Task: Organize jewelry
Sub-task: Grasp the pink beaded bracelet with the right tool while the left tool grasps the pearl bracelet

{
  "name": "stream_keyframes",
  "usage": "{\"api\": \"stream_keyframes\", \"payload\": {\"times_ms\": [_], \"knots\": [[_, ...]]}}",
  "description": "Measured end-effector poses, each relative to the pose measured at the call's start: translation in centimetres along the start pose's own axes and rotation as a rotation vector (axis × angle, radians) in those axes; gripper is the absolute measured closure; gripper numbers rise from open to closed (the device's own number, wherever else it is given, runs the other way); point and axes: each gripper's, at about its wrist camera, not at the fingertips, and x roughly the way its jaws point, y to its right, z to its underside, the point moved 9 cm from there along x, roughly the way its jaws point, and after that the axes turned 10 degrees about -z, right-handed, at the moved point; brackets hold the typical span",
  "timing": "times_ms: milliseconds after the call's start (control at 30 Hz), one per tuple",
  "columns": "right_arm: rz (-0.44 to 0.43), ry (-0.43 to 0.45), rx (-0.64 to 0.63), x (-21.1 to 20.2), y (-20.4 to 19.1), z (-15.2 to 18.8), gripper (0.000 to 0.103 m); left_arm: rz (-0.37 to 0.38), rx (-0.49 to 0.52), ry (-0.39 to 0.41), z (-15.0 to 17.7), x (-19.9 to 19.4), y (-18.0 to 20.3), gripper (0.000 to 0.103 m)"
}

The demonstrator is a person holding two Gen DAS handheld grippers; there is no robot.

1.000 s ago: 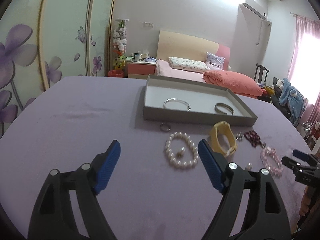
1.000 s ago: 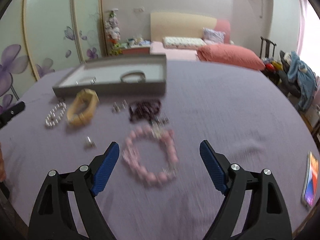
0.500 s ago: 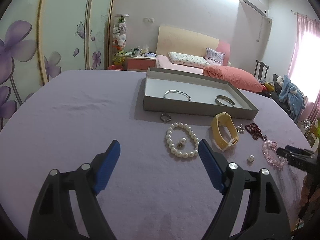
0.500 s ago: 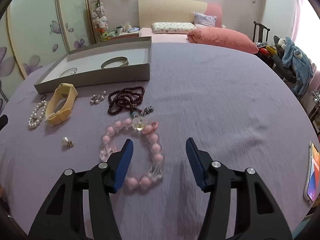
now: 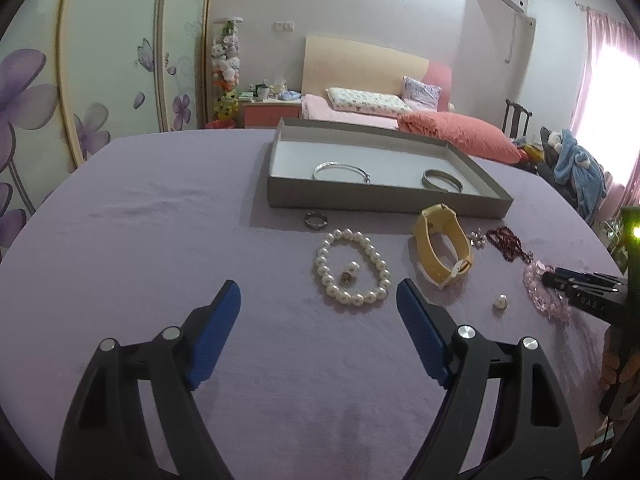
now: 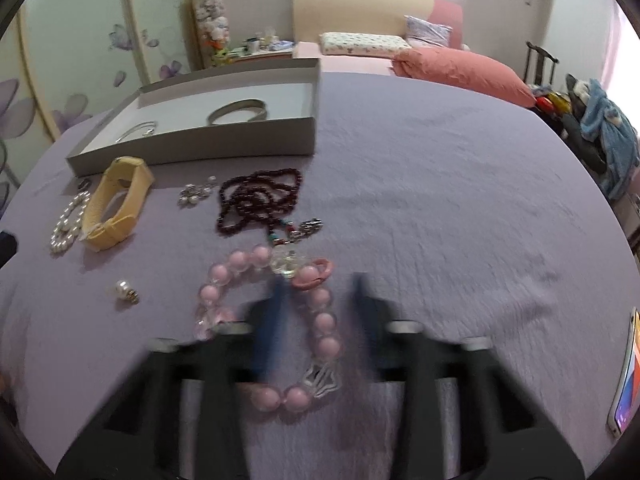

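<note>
A grey tray [image 5: 384,200] holds two silver bangles [image 5: 340,170]. In front of it on the purple cloth lie a pearl bracelet [image 5: 352,268], a yellow watch band [image 5: 442,244], a dark red bead string [image 6: 260,200], a ring [image 5: 316,220] and a loose pearl [image 6: 126,290]. My left gripper [image 5: 318,316] is open and empty, just short of the pearl bracelet. My right gripper [image 6: 316,300], blurred, has its jaws narrowed around the right side of the pink bead bracelet [image 6: 324,320] with a gap still showing; it also shows in the left wrist view [image 5: 560,278].
A phone [image 6: 626,372] lies at the right edge of the cloth. Small silver earrings [image 6: 196,194] lie beside the dark beads. A bed with pink pillows [image 5: 452,132] stands behind the table.
My right gripper has dropped onto the pink bracelet and its jaws have narrowed from wide open. My left gripper has stayed open and drifted slightly.
</note>
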Motion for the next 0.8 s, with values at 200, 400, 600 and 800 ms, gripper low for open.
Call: {"api": "stream_keyframes", "payload": {"times_ms": [200,400,600,800], "knots": [[-0.052,0.01,0.011,-1.1,-0.3,1.1,0.089,0.007,0.049,-0.061,0.5,1.6,1.5,0.024],[-0.059,0.031,0.035,-1.8,0.0,1.4,0.089,-0.001,0.061,-0.101,0.5,3.1,1.9,0.025],[-0.063,0.023,0.041,-1.5,0.1,1.3,0.089,-0.006,0.026,-0.146,-0.4,5.0,1.9,0.024],[-0.075,0.02,0.053,-1.3,0.2,1.3,0.089,-0.003,-0.001,-0.158,-1.4,6.3,1.7,0.036]]}}
